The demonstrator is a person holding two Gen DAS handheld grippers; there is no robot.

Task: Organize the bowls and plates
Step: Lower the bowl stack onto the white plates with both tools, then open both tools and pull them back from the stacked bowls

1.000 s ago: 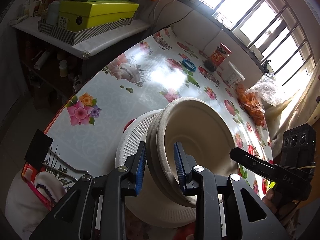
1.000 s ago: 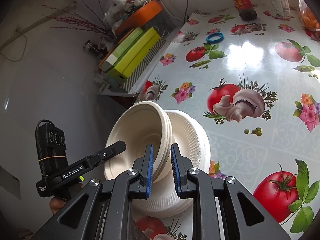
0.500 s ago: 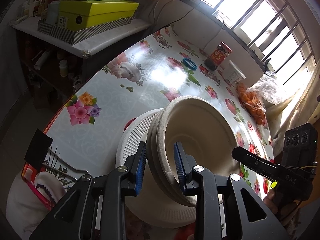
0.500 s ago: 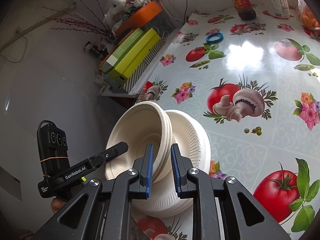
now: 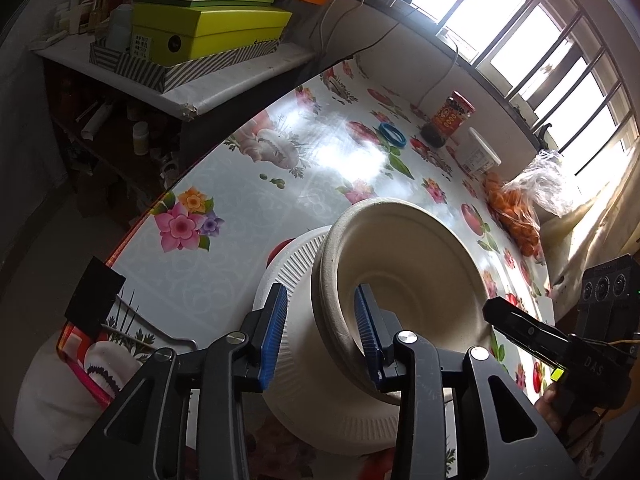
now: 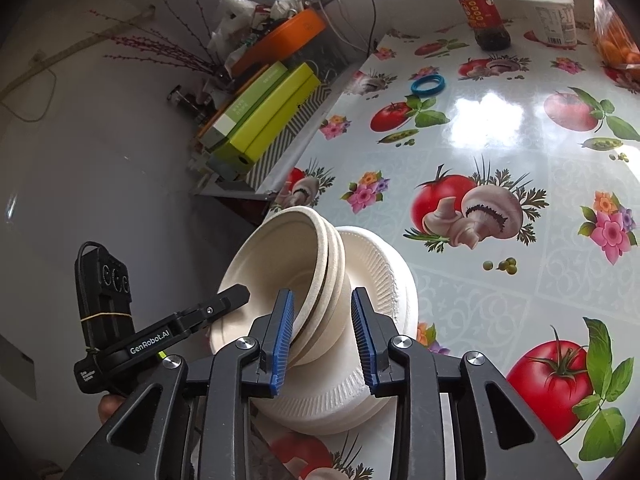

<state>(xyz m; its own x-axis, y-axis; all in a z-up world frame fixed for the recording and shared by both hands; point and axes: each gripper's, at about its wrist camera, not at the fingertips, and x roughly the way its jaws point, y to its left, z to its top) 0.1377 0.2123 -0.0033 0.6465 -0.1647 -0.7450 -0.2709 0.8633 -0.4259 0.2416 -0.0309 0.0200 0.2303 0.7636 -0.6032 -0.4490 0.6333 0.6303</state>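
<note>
A nested stack of beige paper bowls (image 5: 408, 264) (image 6: 272, 272) rests on a stack of white ribbed paper plates (image 5: 296, 264) (image 6: 380, 280) near the table's front edge. My left gripper (image 5: 320, 336) straddles the near rim of the bowls, one pad inside and one outside. Its jaws are opening, and the outer pad stands clear of the rim. My right gripper (image 6: 323, 340) straddles the opposite rim. Its jaws are opening too, with a gap between its outer pad and the bowl wall. Each gripper appears in the other's view: the right gripper (image 5: 520, 324) and the left gripper (image 6: 216, 304).
The table wears a glossy cloth (image 6: 500, 120) printed with tomatoes and flowers. A blue ring (image 6: 427, 85), a red-labelled jar (image 6: 480, 12), a white tub (image 6: 548, 16) and a bag of oranges (image 5: 516, 216) sit at the far side. A shelf with green boxes (image 5: 200, 28) stands past the left edge.
Both grippers' jaws have widened and come off the bowl rim they were pinching. The bowls and plates stay where they were, and neither hand has shifted.
</note>
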